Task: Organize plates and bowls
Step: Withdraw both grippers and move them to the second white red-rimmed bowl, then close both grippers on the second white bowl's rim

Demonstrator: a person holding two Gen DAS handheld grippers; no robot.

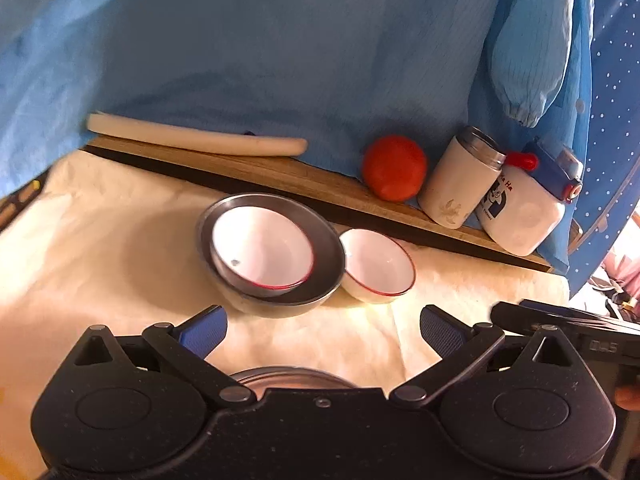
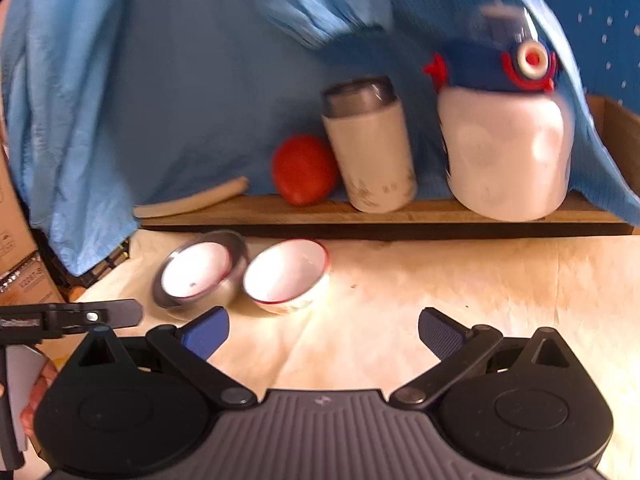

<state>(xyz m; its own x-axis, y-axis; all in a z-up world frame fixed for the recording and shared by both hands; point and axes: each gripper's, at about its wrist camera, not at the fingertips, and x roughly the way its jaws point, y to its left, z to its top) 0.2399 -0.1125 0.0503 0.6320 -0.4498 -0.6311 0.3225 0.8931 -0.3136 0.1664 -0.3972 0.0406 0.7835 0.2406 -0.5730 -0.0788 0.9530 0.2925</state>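
Fingers of the left gripper (image 1: 323, 330) stand spread wide with nothing between them, their blue pads (image 1: 204, 332) hovering above the cream cloth (image 1: 100, 248) that covers the desk. Just under the gripper body the rim of a metal plate (image 1: 286, 376) shows, mostly hidden. Ahead of the fingers sits a steel bowl (image 1: 272, 254) with a white red-rimmed bowl (image 1: 262, 250) nested inside it, tilted. A second white red-rimmed bowl (image 1: 378, 264) stands on the cloth touching the steel bowl's right side.

The right gripper (image 2: 323, 332) is likewise released, its fingers (image 2: 440, 334) apart and holding nothing, above bare cloth to the right of both bowls. From the right wrist view, the steel bowl (image 2: 236, 280) and the loose white bowl (image 2: 286, 276) lie ahead and to the left, side by side.

Behind the bowls runs a low wooden shelf (image 1: 320, 184). On it, from left to right, lie a long white roll (image 1: 196, 140), a red ball (image 1: 394, 168), a white tumbler with a metal lid (image 1: 460, 178) and a white bottle with a blue cap (image 1: 528, 212). Blue fabric (image 1: 280, 60) hangs behind the shelf.
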